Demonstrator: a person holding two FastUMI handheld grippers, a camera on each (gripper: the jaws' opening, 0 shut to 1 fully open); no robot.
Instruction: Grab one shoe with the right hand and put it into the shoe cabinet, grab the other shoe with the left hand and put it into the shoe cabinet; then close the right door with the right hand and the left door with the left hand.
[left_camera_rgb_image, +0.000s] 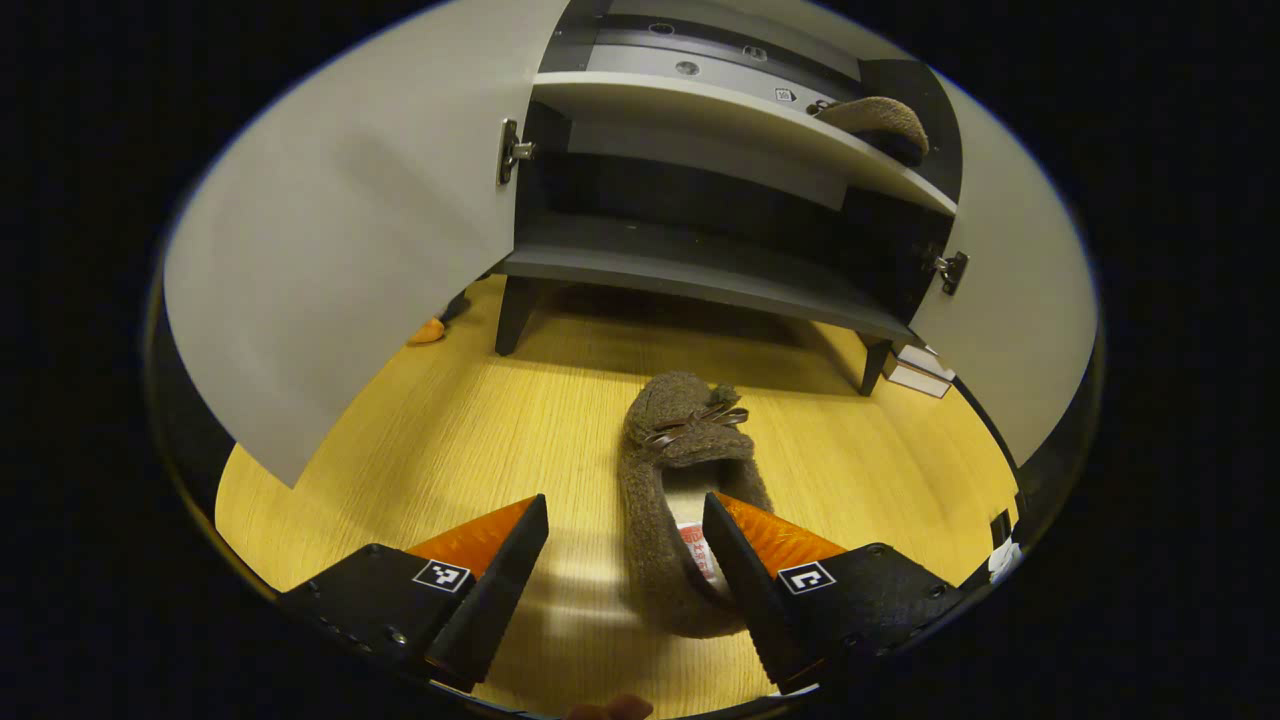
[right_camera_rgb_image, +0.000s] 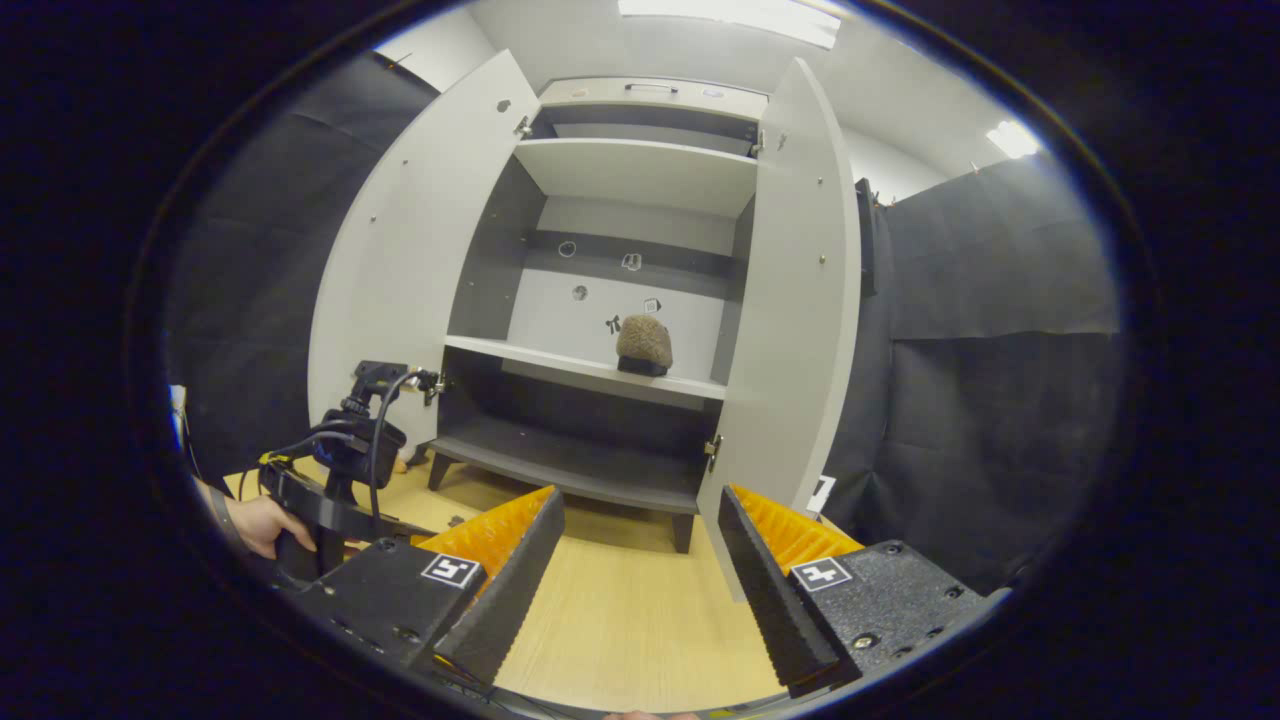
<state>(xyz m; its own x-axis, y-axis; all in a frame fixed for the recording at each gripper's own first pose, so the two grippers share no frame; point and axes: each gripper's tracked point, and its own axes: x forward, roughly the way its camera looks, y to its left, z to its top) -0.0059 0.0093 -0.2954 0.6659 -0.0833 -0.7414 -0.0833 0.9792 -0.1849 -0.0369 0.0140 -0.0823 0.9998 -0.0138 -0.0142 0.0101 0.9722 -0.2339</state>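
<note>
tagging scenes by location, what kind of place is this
Probably a staged recording booth, not a real home: black cloth walls surround a lone shoe cabinet on a wooden floor, and a person's hand works a cabled hand-held gripper.

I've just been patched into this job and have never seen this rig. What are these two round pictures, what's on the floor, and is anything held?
There is no robot arm: a person carries a two-finger gripper in each hand, with a fisheye camera riding on each one.

The left gripper view looks down along the left gripper, which is open over a brown shoe lying on the wooden floor. One finger reaches into the shoe's opening; nothing is gripped yet.

The right gripper view looks at the shoe cabinet from farther back. The right gripper is open and empty. Both doors stand open, and the other shoe sits on the middle shelf. At the left edge, a hand holds the other gripper.
</note>
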